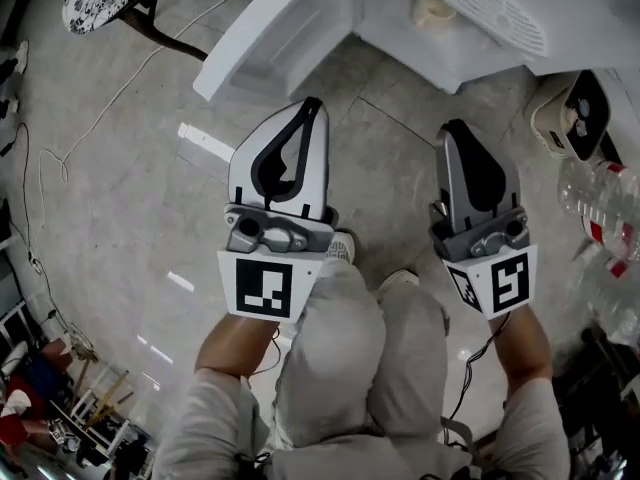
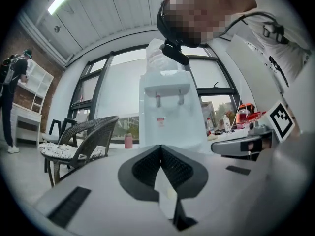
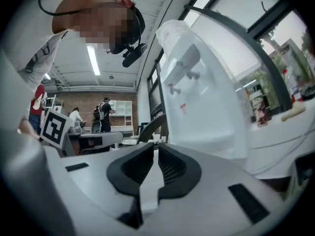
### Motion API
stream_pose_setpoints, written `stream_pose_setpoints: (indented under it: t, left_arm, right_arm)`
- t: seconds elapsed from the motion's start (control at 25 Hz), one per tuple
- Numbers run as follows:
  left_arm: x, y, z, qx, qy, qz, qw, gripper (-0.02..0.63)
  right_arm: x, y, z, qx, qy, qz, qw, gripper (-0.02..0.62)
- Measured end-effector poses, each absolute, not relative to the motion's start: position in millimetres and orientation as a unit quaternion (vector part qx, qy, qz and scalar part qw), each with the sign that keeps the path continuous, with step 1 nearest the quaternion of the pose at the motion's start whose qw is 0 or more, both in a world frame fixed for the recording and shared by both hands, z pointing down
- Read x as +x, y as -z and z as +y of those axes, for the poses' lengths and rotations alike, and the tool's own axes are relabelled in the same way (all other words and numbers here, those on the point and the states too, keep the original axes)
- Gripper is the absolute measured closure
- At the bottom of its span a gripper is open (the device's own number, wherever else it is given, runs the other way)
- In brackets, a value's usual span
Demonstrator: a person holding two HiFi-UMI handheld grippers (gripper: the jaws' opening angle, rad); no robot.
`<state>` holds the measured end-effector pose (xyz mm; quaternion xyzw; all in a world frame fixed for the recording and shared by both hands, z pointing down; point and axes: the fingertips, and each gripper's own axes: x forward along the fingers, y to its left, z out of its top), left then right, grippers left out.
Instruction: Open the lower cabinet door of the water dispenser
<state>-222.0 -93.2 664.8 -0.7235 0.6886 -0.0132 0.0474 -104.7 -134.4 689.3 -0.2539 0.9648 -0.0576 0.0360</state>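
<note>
Head view, looking steeply down: both claws are held out level, side by side over the person's gray trouser legs (image 1: 340,353) and shoes (image 1: 341,247). They point at the water dispenser (image 1: 500,13) at the top of the shot. The lower cabinet door (image 1: 265,43) is already swung wide open to the left. You can see into the white compartment, where some small pale cup-like thing (image 1: 435,10) sits. Neither claw touches the door or the dispenser. Both are well short of it, with bare gray floor (image 1: 120,198) in between.

Left claw (image 1: 314,106): pinched together, tips touching, nothing in it. Left gripper view backs that up, since the black pads (image 2: 146,169) meet at the tip. Behind them is just the dispenser front, with its two taps (image 2: 157,100) and the big jug (image 2: 160,55) on top. A wicker chair (image 2: 91,129) stands off to the left of it.

Right claw (image 1: 456,128): down to a thin slit, basically closed, and empty too. Right gripper view has the dispenser looming just right of the tips, tilted in frame.

Other stuff: clear plastic bottles (image 1: 600,203) on the floor at the right edge, and a white cable (image 1: 100,108) snaking across the floor on the left.
</note>
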Motion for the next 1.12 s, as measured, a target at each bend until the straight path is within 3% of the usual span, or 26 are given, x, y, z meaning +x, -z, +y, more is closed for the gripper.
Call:
stream_pose_setpoints:
  t: [0.44, 0.76, 1.12]
  left_arm:
    - [-174, -372, -86, -0.742, 0.002, 0.669, 0.055, 0.604]
    - [-135, -150, -71, -0.763, -0.005, 0.644, 0.05, 0.604]
    - [-123, -17, -29, -0.762, -0.021, 0.643, 0.072, 0.604]
  right_arm:
    - [31, -403, -123, -0.386, 0.052, 0.921, 0.02, 0.555]
    - [88, -196, -98, -0.44, 0.057, 0.896, 0.016, 0.555]
    - [167, -50, -43, -0.502, 0.027, 0.864, 0.036, 0.555]
